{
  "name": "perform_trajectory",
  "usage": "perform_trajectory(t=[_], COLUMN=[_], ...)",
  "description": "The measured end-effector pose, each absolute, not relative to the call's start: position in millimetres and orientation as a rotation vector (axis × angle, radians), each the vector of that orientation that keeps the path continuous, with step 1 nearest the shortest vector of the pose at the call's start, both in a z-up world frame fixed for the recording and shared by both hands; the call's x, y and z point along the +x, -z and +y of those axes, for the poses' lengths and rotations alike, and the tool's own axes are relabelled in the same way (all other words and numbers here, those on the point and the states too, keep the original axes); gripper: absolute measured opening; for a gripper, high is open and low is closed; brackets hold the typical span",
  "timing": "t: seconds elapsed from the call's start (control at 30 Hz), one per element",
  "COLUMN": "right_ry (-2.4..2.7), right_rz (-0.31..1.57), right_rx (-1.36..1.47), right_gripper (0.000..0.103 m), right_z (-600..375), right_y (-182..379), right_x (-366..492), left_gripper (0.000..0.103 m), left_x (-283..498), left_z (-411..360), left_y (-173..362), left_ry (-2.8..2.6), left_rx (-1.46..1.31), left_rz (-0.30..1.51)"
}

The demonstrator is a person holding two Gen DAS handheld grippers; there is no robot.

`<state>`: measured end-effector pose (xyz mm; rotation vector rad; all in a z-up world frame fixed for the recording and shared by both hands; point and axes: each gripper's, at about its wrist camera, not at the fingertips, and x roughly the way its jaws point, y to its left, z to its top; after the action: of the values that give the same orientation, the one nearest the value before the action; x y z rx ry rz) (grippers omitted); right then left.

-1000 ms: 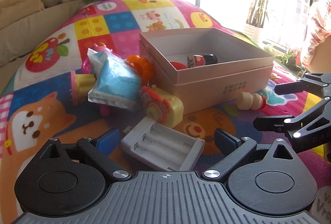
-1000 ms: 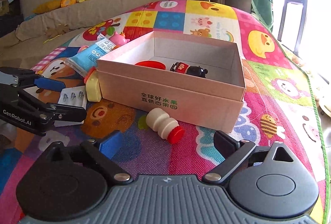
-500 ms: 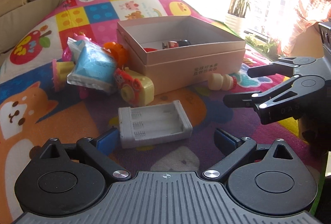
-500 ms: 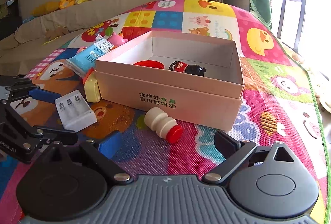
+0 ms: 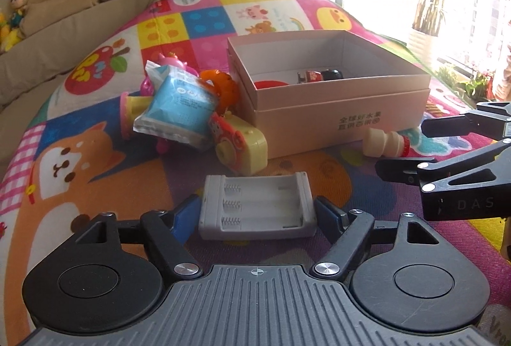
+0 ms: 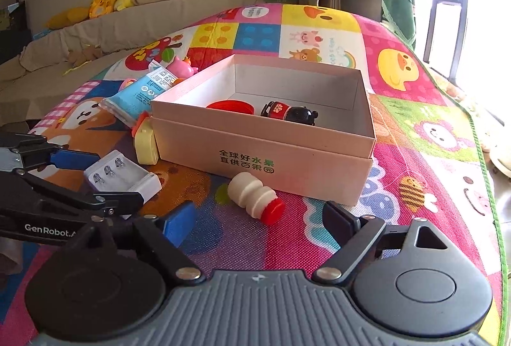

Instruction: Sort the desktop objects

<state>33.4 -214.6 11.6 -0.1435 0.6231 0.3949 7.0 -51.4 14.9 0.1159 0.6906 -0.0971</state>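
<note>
The left gripper (image 5: 257,210) has its jaws apart around the grey battery holder (image 5: 257,207). Beyond it stand a yellow toy camera (image 5: 244,148), then the box (image 5: 335,119). The right gripper (image 6: 255,220), jaws apart, faces the small bottle (image 6: 254,197).

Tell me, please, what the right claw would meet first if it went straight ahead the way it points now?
Most likely the small cream bottle with the red cap, lying on the mat just ahead of the open right claw; behind it stands the cardboard box. Depth is uncertain.
</note>
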Motion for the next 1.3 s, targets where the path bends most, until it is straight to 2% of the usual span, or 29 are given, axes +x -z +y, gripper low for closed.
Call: perform_trajectory(t=[0.17,0.3,0.37,0.6,0.9,1.1,1.23,1.3], right_ry=[-0.396,-0.398,-0.419,-0.464,-0.437,-0.391,-0.375,-0.389], right_rz=[0.639,0.673,0.682,0.617,0.402,0.34,0.371,0.41], right_rx=[-0.202,-0.226,-0.228,-0.233,-0.193,-0.157,-0.139,-0.121], right_gripper=[0.062,0.034,0.027,0.025,0.025,0.025,0.026,0.029], right_z=[-201,-194,-195,-212,-243,-253,-249,-248], right_y=[-9,-7,-10,-43,-118,-147,-151,-147], right_x=[46,53,51,20,-4,28,73,95], left_gripper=[0.082,0.082,0.082,0.081,0.081,0.081,0.082,0.091], left_x=[0,-8,-15,-35,-34,20,75,85], left_z=[-47,-44,-44,-49,-71,-94,-93,-82], left_y=[-15,-20,-26,-55,-114,-141,-152,-154], left_ry=[0.099,0.099,0.105,0.119,0.123,0.149,0.174,0.153], left_rx=[0.099,0.093,0.099,0.124,0.198,0.215,0.136,0.09], left_rz=[0.689,0.681,0.666,0.581,0.377,0.286,0.316,0.337])
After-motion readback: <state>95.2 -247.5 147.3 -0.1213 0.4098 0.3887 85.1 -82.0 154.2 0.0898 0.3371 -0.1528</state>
